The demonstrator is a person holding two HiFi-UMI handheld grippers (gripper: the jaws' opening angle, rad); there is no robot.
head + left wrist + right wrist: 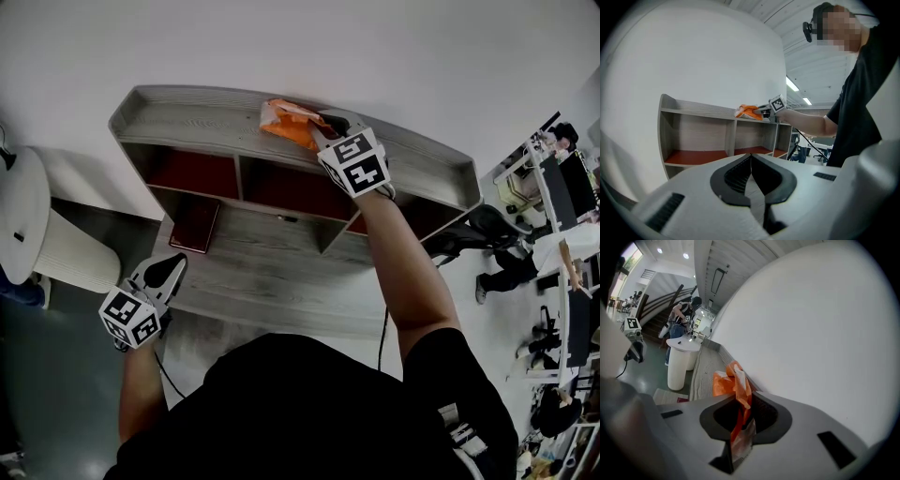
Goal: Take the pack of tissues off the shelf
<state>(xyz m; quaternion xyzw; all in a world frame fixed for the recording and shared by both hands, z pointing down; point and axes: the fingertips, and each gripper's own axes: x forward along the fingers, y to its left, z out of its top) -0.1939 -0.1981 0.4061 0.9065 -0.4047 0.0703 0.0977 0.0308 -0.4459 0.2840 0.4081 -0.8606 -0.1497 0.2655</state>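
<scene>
— Where is the left gripper [167, 270]?
— Low, near the person's body, jaws together with nothing between them.
— And the right gripper [327, 125]?
— Up at the shelf [178, 112], jaws pinched on the orange pack of tissues [284, 119], which sits on the top board beside the white wall [375, 47].

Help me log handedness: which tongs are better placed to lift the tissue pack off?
Right: the right tongs are shut on the tissue pack atop the shelf; the left tongs hang low, empty.
</scene>
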